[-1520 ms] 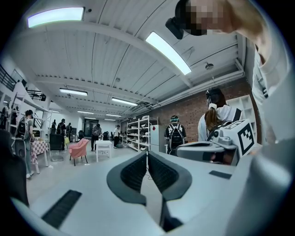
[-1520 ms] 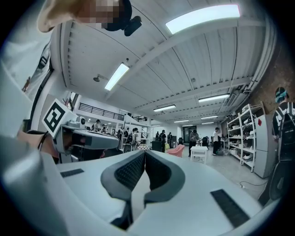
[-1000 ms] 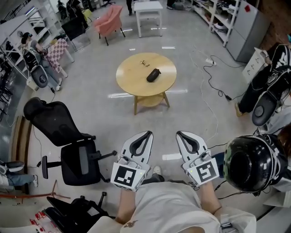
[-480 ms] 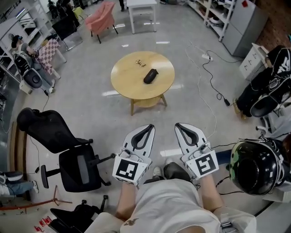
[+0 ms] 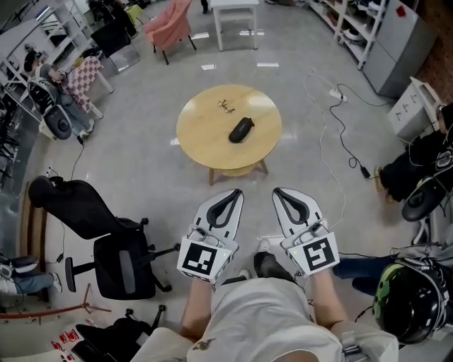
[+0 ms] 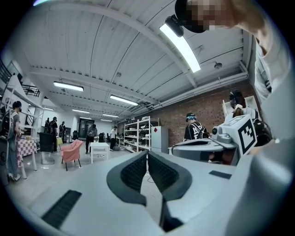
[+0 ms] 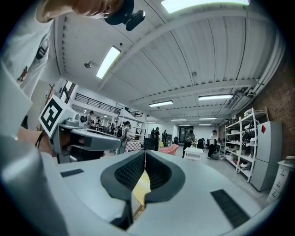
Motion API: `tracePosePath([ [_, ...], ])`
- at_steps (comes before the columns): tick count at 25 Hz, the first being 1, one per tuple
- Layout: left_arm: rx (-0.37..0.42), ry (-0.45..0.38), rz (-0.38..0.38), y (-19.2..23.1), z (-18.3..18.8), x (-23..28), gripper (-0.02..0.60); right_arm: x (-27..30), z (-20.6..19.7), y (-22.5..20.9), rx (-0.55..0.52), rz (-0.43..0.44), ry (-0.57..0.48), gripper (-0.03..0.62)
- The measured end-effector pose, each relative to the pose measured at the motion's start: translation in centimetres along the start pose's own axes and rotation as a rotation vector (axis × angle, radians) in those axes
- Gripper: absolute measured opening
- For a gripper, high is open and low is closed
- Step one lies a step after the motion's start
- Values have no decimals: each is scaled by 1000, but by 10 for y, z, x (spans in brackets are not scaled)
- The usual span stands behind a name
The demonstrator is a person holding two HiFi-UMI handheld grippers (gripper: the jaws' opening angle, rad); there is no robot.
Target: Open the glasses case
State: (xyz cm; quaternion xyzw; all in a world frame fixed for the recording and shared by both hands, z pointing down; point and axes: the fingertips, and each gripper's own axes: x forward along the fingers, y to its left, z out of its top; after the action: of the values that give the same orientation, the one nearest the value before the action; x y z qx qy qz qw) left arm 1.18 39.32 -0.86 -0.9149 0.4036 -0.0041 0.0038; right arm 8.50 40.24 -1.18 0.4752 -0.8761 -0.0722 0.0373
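A black glasses case (image 5: 241,130) lies closed near the middle of a round wooden table (image 5: 202,134). A small thin object (image 5: 226,106) rests behind it; what it is I cannot tell. Both grippers are held level, side by side, well short of the table and touching nothing. The left gripper (image 5: 236,191) (image 6: 147,153) has its jaws shut and empty. The right gripper (image 5: 279,191) (image 7: 144,153) is shut and empty too. In the right gripper view a strip of the table (image 7: 141,188) shows below its jaws.
Two black office chairs (image 5: 126,258) (image 5: 74,203) stand on the left. A helmet (image 5: 412,302) sits at the lower right. Cables (image 5: 333,134) run over the floor right of the table. A pink armchair (image 5: 172,26), a white table (image 5: 236,8) and shelves are farther back.
The table and case sit lower and nearer in the head view. The helmet has slid toward the lower right. Both grippers keep their pose and stay shut.
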Motion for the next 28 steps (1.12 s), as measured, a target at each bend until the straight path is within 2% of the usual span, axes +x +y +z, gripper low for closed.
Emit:
tracePosePath([
  [7,7,13,65,15,0,60,29,30,-20,-57,13,55,41,21],
  [11,6,8,97,23,3,83,29,47,-23,-77,15,91,24,21],
  [15,3,38,131,33,2,98,29,60,-28,-90,35,120,29,21],
  [19,18,45,119,44,-3,111,29,79,-35,-99,46,139,38,21],
  [28,-23,58,121,94,-21,154,29,132,-55,-124,44,130,82,21],
])
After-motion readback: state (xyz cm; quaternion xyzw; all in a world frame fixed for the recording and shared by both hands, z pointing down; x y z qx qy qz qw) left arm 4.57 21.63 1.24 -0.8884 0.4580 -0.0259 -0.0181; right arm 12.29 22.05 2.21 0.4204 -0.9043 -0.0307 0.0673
